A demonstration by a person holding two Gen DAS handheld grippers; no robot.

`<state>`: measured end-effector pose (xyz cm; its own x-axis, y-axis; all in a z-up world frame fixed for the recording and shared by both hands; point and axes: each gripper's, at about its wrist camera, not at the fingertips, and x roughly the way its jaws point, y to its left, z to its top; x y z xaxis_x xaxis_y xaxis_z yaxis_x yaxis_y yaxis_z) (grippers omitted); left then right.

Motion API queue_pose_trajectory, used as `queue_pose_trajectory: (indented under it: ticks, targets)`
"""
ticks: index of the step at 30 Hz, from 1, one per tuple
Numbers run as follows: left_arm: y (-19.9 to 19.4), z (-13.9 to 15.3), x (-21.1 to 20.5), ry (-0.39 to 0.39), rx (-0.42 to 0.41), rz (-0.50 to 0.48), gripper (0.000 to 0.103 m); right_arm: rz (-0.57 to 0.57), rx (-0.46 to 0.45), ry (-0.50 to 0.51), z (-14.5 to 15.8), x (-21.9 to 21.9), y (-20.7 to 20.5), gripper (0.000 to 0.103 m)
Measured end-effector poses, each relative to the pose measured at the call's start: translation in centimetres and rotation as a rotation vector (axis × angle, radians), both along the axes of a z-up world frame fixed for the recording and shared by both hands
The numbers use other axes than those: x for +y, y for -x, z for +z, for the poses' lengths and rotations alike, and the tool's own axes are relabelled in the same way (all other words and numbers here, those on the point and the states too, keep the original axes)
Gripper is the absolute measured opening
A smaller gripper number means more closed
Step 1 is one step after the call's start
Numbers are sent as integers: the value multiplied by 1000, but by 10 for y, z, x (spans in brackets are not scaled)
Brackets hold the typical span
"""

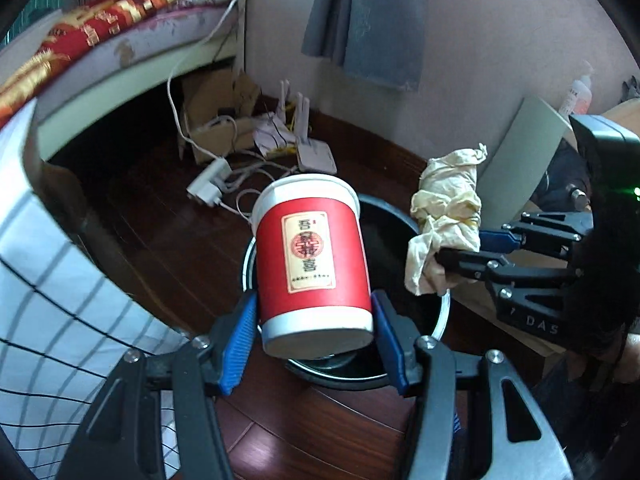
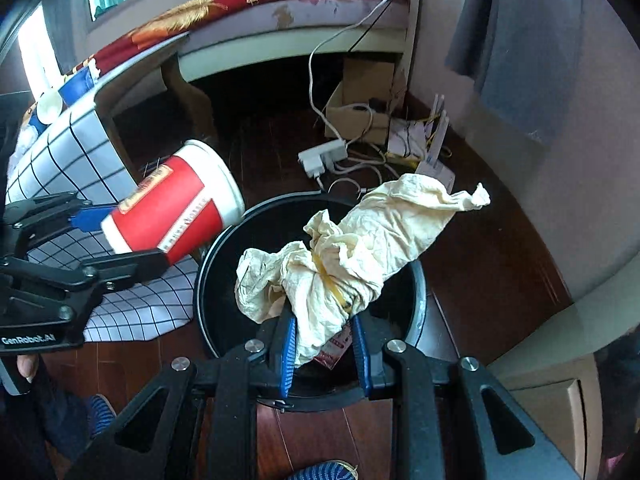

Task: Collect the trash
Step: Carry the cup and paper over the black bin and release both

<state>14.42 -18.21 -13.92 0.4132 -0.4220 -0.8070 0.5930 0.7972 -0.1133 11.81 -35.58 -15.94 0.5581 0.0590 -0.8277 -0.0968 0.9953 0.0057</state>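
Dark wood floor (image 1: pixel 168 224), bed (image 1: pixel 120 40) behind, checked cloth (image 1: pixel 60 288) at left. One cup (image 1: pixel 312 256), one paper wad (image 2: pixel 340 256), one black bin (image 2: pixel 224 264). Left gripper (image 1: pixel 314 332) clamped on cup near its base, above the bin. Right gripper (image 2: pixel 324 340) pinches wad over bin mouth.

The right gripper (image 2: pixel 324 340) clamps a crumpled cream tissue (image 2: pixel 360 240) above the black trash bin (image 2: pixel 208 264).

Item count
1 red paper cup (image 1: pixel 312 256); 1 crumpled tissue wad (image 2: pixel 344 256); 1 black bin (image 2: pixel 224 264); 1 power strip (image 2: pixel 322 157).
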Motion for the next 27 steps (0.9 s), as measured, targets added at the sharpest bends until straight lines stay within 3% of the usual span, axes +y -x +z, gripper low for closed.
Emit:
queue_pose_trajectory:
  ticks: [3, 5, 6, 7, 9, 13, 27]
  targets:
    - [-7, -11, -9, 12, 44, 1, 61, 27, 33, -3, -13, 1, -8, 27]
    - [-12, -18, -12, -2, 57, 41, 82, 23, 39, 49, -26, 2, -15, 48]
    - [-13, -18, -11, 14, 63, 56, 87, 15, 46, 65, -31, 1, -18, 73]
    - [-14, -18, -8, 24, 67, 72, 96, -1, 56, 80, -36, -2, -20, 86]
    - [-12, -16, -5, -8, 40, 107, 100, -34, 61, 93, -40, -8, -20, 93]
    - [-3, -9, 6, -48, -32, 144, 103, -98, 40, 115, -31, -17, -19, 103]
    - [5, 36, 36, -60, -145, 268, 103, -153, -105, 99, 25, -6, 2, 103]
